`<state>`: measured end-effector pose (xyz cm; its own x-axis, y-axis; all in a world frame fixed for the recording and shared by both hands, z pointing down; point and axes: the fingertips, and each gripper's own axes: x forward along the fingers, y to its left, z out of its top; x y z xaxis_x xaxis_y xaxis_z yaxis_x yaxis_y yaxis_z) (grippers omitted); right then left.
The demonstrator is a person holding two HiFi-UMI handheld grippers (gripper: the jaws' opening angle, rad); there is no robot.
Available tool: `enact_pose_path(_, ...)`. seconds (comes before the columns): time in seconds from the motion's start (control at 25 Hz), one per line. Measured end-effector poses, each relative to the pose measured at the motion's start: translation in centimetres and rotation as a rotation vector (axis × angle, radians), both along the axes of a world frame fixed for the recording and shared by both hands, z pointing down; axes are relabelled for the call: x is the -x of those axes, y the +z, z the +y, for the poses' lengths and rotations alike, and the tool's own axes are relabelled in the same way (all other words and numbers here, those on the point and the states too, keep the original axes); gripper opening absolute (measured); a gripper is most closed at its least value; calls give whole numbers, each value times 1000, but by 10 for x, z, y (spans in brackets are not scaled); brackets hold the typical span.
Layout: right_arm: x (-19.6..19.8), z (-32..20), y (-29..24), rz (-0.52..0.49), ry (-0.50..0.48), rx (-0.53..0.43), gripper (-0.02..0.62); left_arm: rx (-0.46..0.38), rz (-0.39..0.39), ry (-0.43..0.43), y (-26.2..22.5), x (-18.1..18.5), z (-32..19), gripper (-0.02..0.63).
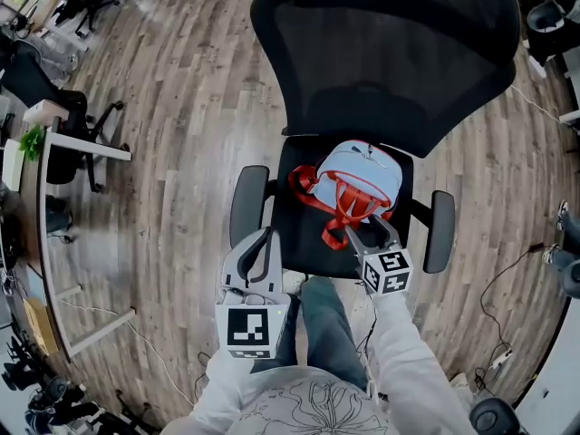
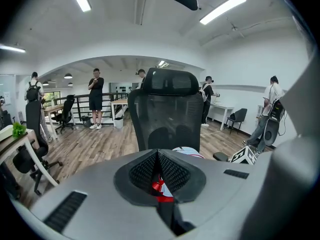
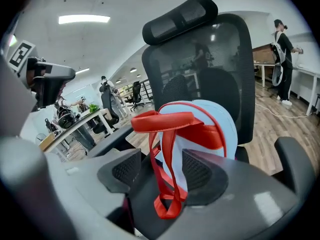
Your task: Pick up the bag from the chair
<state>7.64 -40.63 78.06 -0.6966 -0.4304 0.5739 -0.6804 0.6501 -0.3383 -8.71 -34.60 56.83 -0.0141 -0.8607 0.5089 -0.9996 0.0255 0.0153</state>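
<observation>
A light blue bag (image 1: pixel 361 172) with red trim stands on the seat of a black mesh office chair (image 1: pixel 381 62). In the right gripper view the bag (image 3: pixel 212 115) leans on the chair's back (image 3: pixel 215 59). Its red strap (image 3: pixel 165 149) hangs down between the jaws of my right gripper (image 3: pixel 160 173), which stand apart and open around it. Seen from the head view, the right gripper (image 1: pixel 367 230) is at the seat's front edge, by the strap (image 1: pixel 341 219). My left gripper (image 1: pixel 265 237) hovers near the left armrest, shut and holding nothing. Past its closed tips (image 2: pixel 159 156) shows a bit of the bag (image 2: pixel 187 150).
The chair's armrests (image 1: pixel 247 205) (image 1: pixel 440 229) flank the seat. My own legs (image 1: pixel 326 333) are just in front of it. A white desk (image 1: pixel 54 152) and other chairs stand to the left. Cables (image 1: pixel 507 279) lie on the wooden floor at right. Several people (image 2: pixel 95 96) stand farther off.
</observation>
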Motion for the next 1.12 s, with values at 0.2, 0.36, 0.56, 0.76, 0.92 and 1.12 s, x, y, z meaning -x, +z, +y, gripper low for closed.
enact_pose_path(0.2, 17, -3, 21, -19, -24, 33, 253, 24, -2, -22, 11, 4, 0, 5)
enact_pose_path(0.36, 28, 0, 32, -24, -38, 52, 253, 39, 4, -32, 21, 5, 2, 5)
enact_pose_path(0.56, 42, -3, 40, -32, -32, 62, 253, 56, 14, -31, 30, 3, 3, 5)
enact_pose_path(0.76, 48, -11, 41, -28, 8, 48, 250, 50, 25, -33, 30, -1, 2, 5)
enact_pose_path(0.92, 50, -12, 35, -4, 42, 8, 96, 55, 17, -41, 29, 7, 7, 5)
enact_pose_path(1.12, 54, -6, 19, -30, 8, -19, 25, 37, 21, -48, 21, 13, 11, 5)
